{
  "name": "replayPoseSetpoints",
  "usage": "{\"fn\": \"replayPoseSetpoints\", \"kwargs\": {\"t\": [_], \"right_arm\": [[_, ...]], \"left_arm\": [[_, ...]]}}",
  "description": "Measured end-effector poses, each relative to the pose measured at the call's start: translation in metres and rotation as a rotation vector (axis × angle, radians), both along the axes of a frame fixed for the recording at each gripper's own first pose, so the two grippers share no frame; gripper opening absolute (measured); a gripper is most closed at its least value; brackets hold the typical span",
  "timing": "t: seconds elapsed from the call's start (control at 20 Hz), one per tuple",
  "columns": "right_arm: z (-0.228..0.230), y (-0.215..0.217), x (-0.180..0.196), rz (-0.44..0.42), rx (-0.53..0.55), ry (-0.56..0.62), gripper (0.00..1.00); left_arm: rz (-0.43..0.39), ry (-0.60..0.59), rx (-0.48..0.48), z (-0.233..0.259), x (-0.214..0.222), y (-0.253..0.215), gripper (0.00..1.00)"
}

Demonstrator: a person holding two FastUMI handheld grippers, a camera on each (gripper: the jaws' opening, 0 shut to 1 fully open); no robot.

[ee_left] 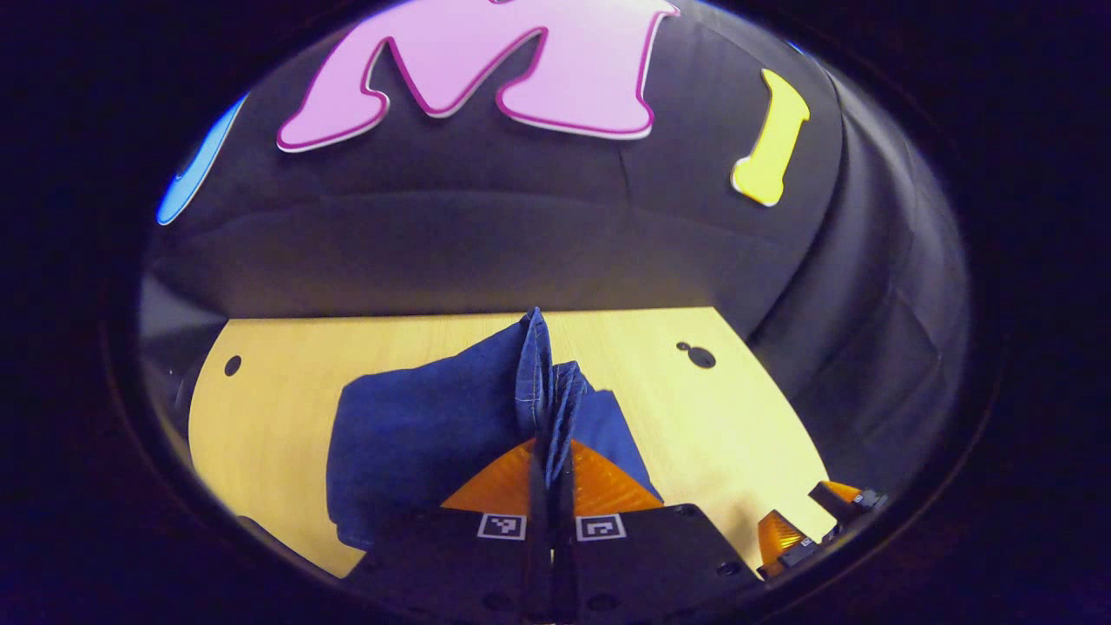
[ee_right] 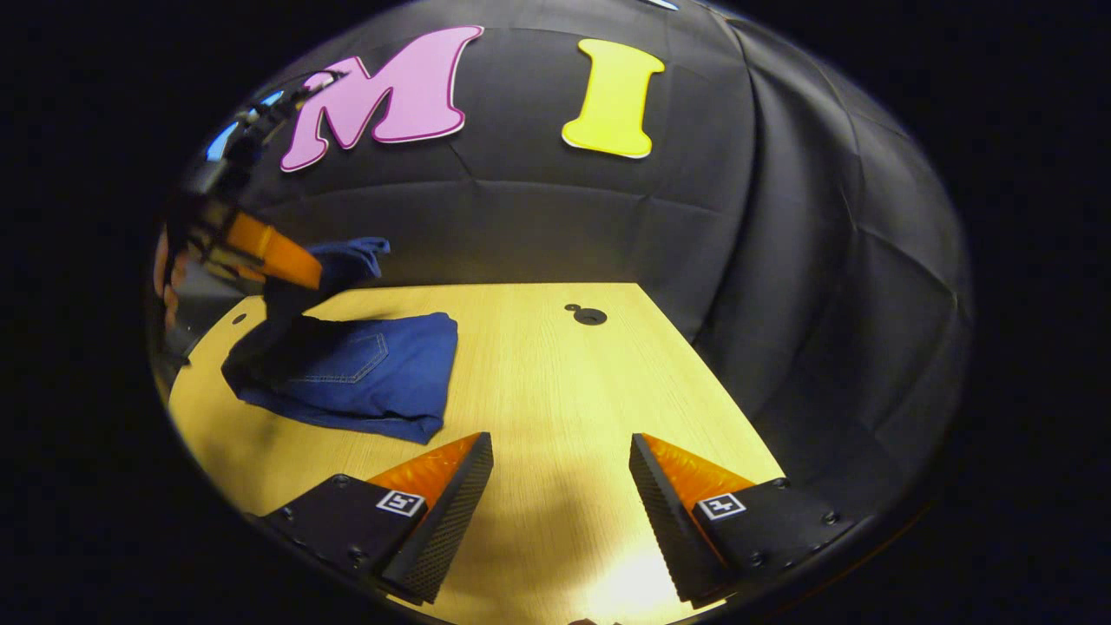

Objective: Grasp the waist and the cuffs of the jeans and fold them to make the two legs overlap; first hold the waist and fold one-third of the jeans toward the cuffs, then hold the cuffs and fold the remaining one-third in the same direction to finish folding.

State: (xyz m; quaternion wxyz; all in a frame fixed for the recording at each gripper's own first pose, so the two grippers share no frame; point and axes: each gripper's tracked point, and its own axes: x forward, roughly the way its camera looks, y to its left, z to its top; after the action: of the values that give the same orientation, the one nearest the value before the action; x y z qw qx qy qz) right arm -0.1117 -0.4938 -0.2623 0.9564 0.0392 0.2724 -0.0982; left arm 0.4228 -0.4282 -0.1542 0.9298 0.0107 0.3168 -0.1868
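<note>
Blue jeans (ee_left: 417,434) lie bunched on the wooden table (ee_left: 729,417). My left gripper (ee_left: 548,451) is shut on a gathered edge of the denim, which stands up as a ridge between its fingers. In the right gripper view, the jeans (ee_right: 364,373) lie folded at the table's left, back pocket up. The left gripper (ee_right: 278,252) holds one end of the cloth lifted above them. My right gripper (ee_right: 560,460) stands open over bare table (ee_right: 555,373), to the right of the jeans and apart from them. It also shows at the lower right of the left gripper view (ee_left: 816,521).
The black cloth wall rises right behind the table's far edge and wraps round its right side. Cable holes (ee_left: 699,354) (ee_left: 233,365) sit near the table's far corners; one hole (ee_right: 588,314) shows in the right gripper view. A hand (ee_right: 165,269) holds the left gripper.
</note>
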Motion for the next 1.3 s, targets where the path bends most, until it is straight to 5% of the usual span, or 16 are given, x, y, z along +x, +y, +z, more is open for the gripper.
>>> {"fn": "replayPoseSetpoints", "kwargs": {"t": [0.2,0.35,0.45,0.5,0.55,0.8,1.3], "right_arm": [[-0.007,0.007,-0.020,0.011,0.007,0.029,0.97],[-0.002,0.010,-0.026,0.020,-0.002,0.026,0.98],[0.003,0.014,-0.031,0.016,0.010,0.020,0.97],[0.008,0.019,-0.033,0.016,0.022,0.015,0.97],[0.013,0.023,-0.035,0.019,0.030,0.012,0.97],[0.073,0.050,-0.046,0.068,0.020,-0.072,0.97],[0.249,0.107,-0.096,0.102,-0.010,-0.364,0.96]], "left_arm": [[-0.042,0.061,-0.030,-0.038,-0.017,-0.032,0.27],[-0.106,0.034,-0.135,-0.026,-0.032,-0.052,0.75],[-0.132,0.004,-0.186,-0.009,-0.042,-0.052,0.89],[-0.125,-0.019,-0.205,0.002,-0.046,-0.046,0.83],[-0.114,-0.053,-0.225,0.016,-0.051,-0.037,0.93],[-0.004,-0.297,-0.257,0.097,-0.092,0.058,0.96],[0.143,-0.564,-0.221,0.190,-0.252,0.246,0.96]]}}
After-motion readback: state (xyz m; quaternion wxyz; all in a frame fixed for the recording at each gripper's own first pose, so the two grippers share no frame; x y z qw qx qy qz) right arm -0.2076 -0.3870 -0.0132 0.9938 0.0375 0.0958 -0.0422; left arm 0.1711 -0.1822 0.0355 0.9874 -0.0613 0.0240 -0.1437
